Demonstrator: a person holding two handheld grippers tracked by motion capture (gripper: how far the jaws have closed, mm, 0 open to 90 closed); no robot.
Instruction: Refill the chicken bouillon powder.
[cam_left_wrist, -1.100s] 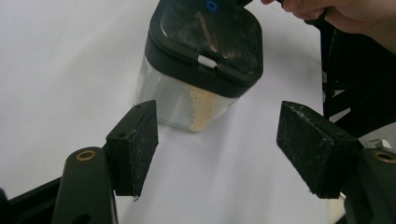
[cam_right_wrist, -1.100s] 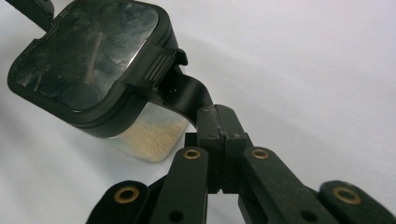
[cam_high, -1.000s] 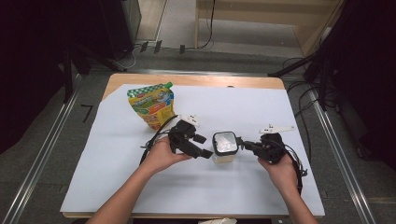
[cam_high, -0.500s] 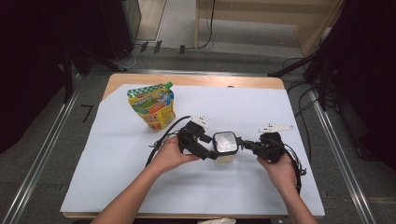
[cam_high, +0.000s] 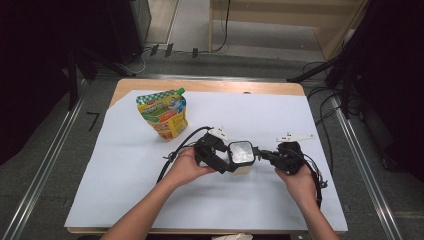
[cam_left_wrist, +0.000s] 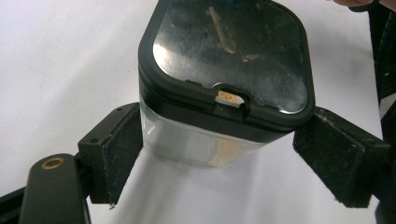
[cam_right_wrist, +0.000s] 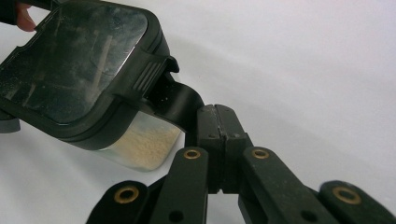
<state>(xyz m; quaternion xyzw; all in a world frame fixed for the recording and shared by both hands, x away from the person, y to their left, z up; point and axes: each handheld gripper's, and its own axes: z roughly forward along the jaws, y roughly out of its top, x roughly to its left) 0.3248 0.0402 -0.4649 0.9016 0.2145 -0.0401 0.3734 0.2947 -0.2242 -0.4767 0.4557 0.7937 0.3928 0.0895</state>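
A clear plastic container with a black-rimmed transparent lid (cam_high: 240, 156) stands on the white sheet covering the wooden surface (cam_high: 150, 86), toward 5 o'clock from the sheet's centre, between the two hands. Pale crumbly grains lie in its bottom.

The left claw (cam_high: 226, 161) comes at the container from 9 o'clock. In the left gripper view (cam_left_wrist: 233, 168) its jaws are spread wide, one padded face on each side of the clear body; the pad at 8 o'clock sits just beside the wall and the one at 4 o'clock stands a little apart, so neither is pressing.

The right claw (cam_high: 260, 153) reaches in from 3 o'clock. In the right gripper view (cam_right_wrist: 215, 122) its jaws are pressed flat together, with no gap between the pads, and their tips meet a black tab (cam_right_wrist: 180, 100) that juts from under the lid's ribbed latch; whether they pinch the tab or merely touch it I cannot tell.

A green and yellow stand-up pouch with a spout (cam_high: 164, 113) stands well apart at 10 o'clock from the container.
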